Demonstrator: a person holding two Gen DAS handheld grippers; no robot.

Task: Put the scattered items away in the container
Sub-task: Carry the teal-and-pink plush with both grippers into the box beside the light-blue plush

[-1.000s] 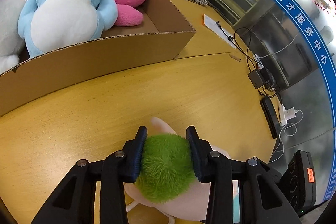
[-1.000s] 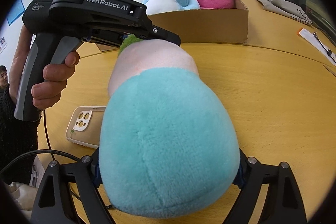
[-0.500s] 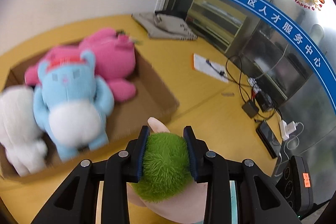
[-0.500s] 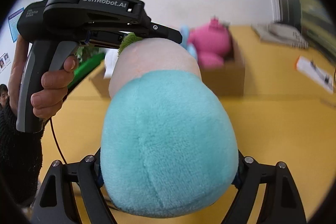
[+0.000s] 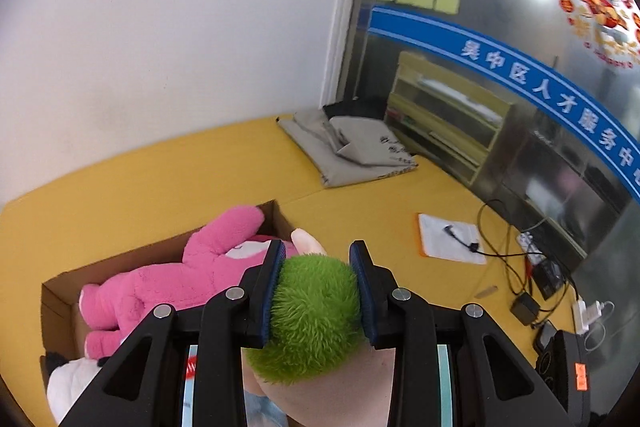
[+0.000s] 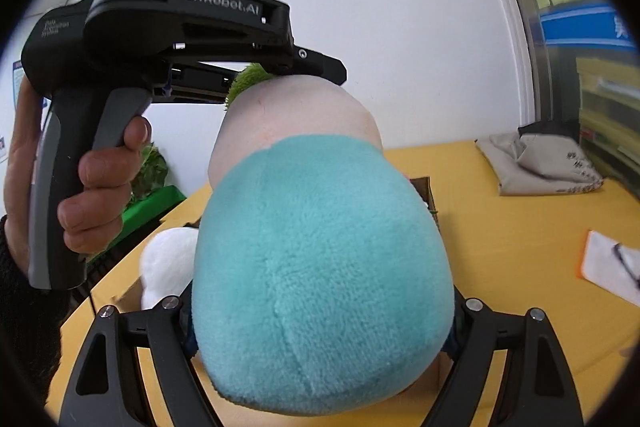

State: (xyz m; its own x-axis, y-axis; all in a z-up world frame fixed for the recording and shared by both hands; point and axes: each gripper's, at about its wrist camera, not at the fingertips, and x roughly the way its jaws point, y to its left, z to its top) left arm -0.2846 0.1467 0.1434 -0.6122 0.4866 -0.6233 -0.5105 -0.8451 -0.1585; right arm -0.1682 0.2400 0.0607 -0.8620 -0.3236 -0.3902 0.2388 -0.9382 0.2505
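Green tuft: the fuzzy green top of the soft toy is squeezed between the blue pads of the left gripper.
Teal end: the fat teal bottom of the same toy is pinched by the right gripper, with the black fingers pressed on both sides.
Soft toy: it is held up in the air by both grippers, above the cardboard box. The pale pink middle is seen between the two ends.
Box: it is set on the yellow table. A pink plush is laid inside it, and a white plush is tucked in next to it.
Left hand: the grey handle is wrapped by the hand and a dark sleeve is seen below.
Table: folded grey cloth, a white paper and black cables are left well apart from the box.
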